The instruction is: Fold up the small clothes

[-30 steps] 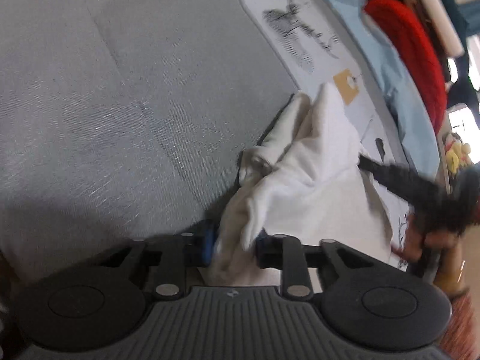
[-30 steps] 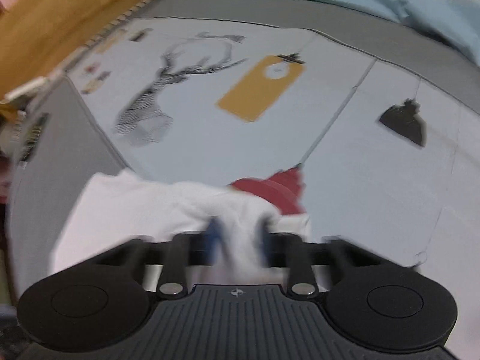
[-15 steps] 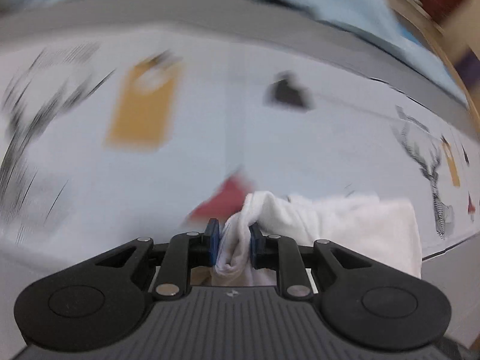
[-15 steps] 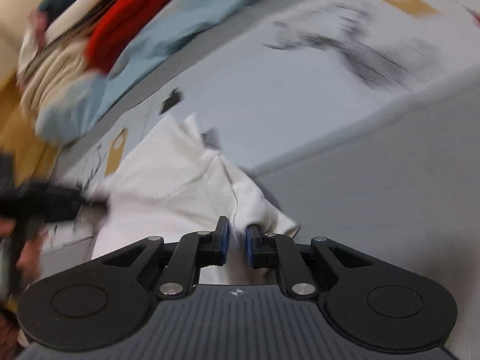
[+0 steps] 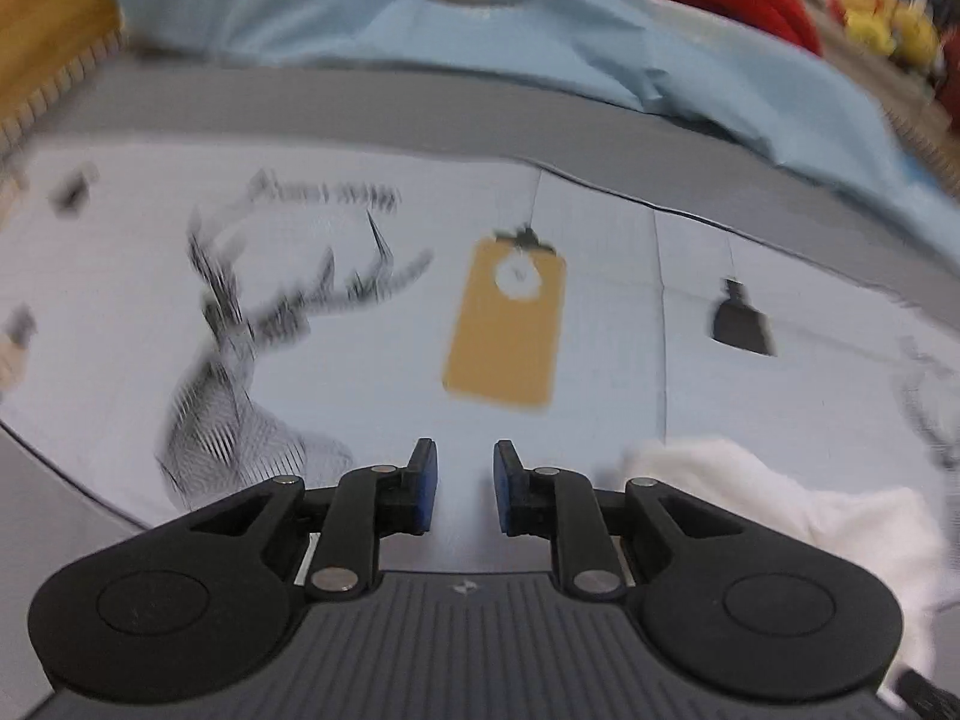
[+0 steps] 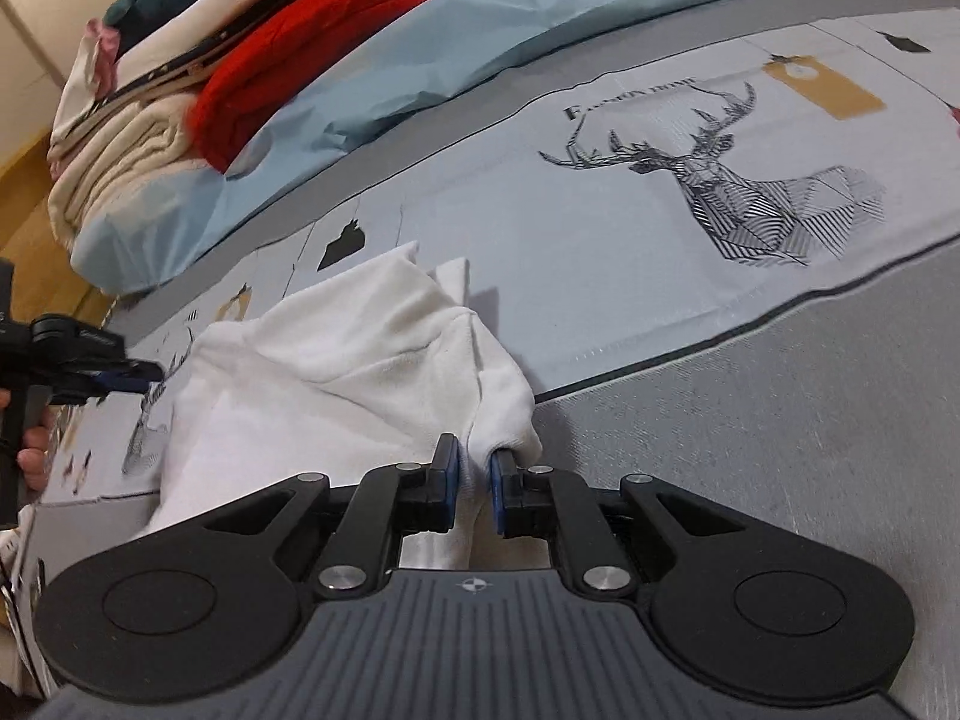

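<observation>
A small white garment lies bunched on the printed bed sheet. My right gripper is shut on a fold at its near edge. My left gripper is open and empty above the sheet, with the white garment to its right. The left gripper also shows at the left edge of the right wrist view, apart from the cloth.
A pile of clothes sits at the back: a light blue sheet, a red garment and cream fabric. The sheet carries a deer print and a tan tag print. Grey fabric lies nearest me.
My left gripper has let go of the white garment and moved off to its left. My right gripper still holds its fold.
</observation>
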### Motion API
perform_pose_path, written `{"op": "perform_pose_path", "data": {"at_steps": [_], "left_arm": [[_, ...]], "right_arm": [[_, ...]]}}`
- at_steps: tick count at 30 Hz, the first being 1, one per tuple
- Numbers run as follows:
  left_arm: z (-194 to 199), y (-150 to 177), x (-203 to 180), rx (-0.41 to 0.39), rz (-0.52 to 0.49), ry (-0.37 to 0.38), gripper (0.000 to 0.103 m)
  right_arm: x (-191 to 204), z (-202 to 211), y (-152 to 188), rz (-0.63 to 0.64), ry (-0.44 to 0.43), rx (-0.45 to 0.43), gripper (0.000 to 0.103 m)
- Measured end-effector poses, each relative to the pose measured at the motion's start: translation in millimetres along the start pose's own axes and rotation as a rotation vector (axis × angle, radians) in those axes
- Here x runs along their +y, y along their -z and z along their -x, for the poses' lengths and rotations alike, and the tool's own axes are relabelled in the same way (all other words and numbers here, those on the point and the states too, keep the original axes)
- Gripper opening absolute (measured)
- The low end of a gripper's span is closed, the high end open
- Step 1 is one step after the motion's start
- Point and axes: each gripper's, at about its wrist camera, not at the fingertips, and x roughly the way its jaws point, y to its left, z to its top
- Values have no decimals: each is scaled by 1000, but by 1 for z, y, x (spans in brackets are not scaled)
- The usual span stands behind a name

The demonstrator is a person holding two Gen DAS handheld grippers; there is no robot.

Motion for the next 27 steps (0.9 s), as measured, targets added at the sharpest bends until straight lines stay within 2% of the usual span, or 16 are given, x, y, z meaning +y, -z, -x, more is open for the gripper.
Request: {"op": "perform_pose_path", "data": {"at_steps": [2,4,6,10,14,15,16,18,19,21,22,23,24,26,27], "left_arm": [[9,23,10,31,19,118,45],[19,56,9,46,-3,200,56],[27,88,8,65,-13,240,58],[29,146,3,133,14,252,58],[45,170,2,104,38,238,61],[50,173,3,99,50,240,61],[59,180,4,86,57,230,62],[72,186,5,56,88,190,69],[82,192,4,34,89,155,74],[108,207,-4,-20,46,86,76],[125,220,-12,-66,0,50,80],[141,232,-19,-103,-33,22,88],[154,246,-25,-141,-58,-7,91],[179,278,-39,-205,-103,-67,102],[186,293,-43,-214,-116,-91,102]], "right_arm": [[-3,-3,-2,9,-12,6,11],[-6,-6,-4,5,-24,16,11],[-7,-8,-7,1,-28,19,11],[0,-12,-15,61,-8,-21,10],[2,-23,-31,135,-6,-33,11],[0,-24,-32,143,-1,-31,15],[-1,-23,-32,149,5,-31,17],[3,-17,-30,179,54,-3,41],[8,-9,-28,197,92,16,43],[24,21,-22,283,112,33,46],[35,42,-16,342,114,10,49],[44,62,-8,392,121,-25,60],[53,85,5,435,137,-70,70],[65,128,42,480,158,-166,77],[68,143,61,492,150,-194,78]]}}
